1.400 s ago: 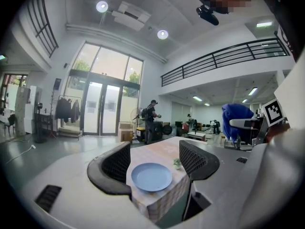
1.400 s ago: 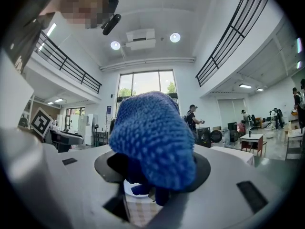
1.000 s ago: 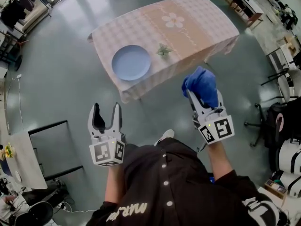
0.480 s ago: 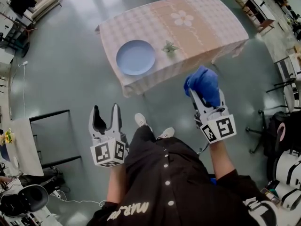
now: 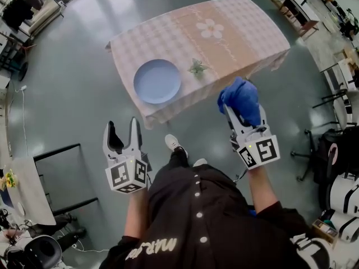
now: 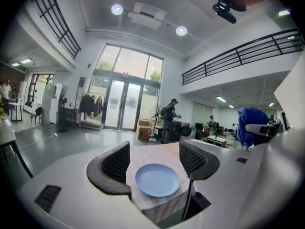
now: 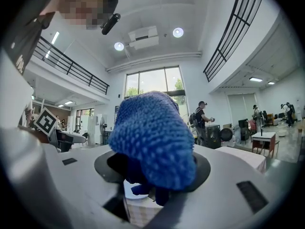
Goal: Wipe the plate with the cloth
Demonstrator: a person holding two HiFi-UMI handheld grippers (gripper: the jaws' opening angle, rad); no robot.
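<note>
Cloth clamped in right gripper, forearm forward; left gripper alongside, jaws wide apart, empty

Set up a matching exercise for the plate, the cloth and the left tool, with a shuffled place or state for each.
1. plate
2. cloth
3. left tool

A. open, nothing between its jaws
B. lying on the table
C. clamped in the right tool

Pairs: 1-B, 2-C, 3-A
</note>
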